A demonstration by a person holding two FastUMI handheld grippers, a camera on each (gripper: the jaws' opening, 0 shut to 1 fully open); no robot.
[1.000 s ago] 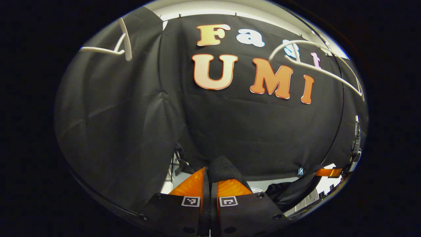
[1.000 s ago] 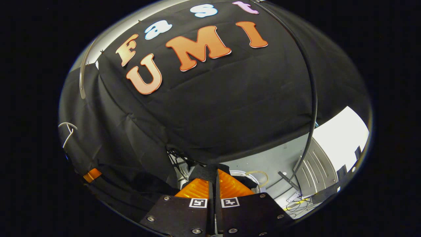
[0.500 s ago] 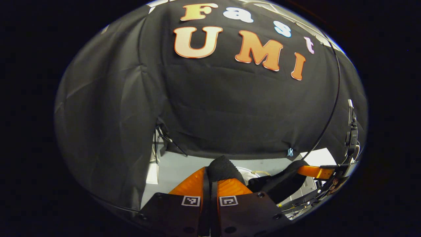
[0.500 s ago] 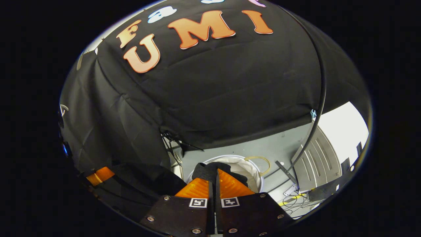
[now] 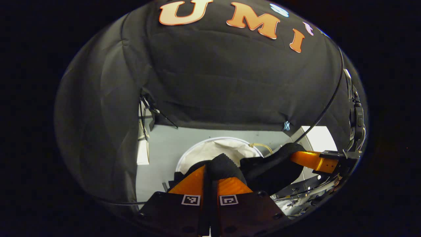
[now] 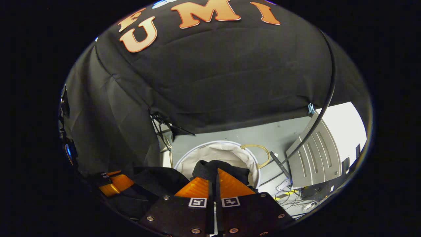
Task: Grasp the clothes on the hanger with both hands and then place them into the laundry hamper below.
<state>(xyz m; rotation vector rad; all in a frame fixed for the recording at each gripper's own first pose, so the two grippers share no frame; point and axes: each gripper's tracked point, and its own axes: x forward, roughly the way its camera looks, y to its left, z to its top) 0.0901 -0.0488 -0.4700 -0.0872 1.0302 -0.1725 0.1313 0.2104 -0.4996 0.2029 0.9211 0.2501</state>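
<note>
Pinched tight on the black garment (image 5: 273, 168), the left gripper (image 5: 210, 171) holds it above the white laundry hamper (image 5: 210, 151) in the left gripper view, the right gripper (image 5: 309, 159) clamping its far end. From the right gripper view, its fingers squeeze a dark fold over the hamper's rim.

Quick count: there were two grippers, the left gripper (image 5: 210, 171) and the right gripper (image 6: 213, 172). One black garment (image 5: 273, 166) stretched between them. One round white laundry hamper (image 6: 230, 153) sat on the floor, with one tan handle (image 6: 260, 151) on its right rim.
</note>
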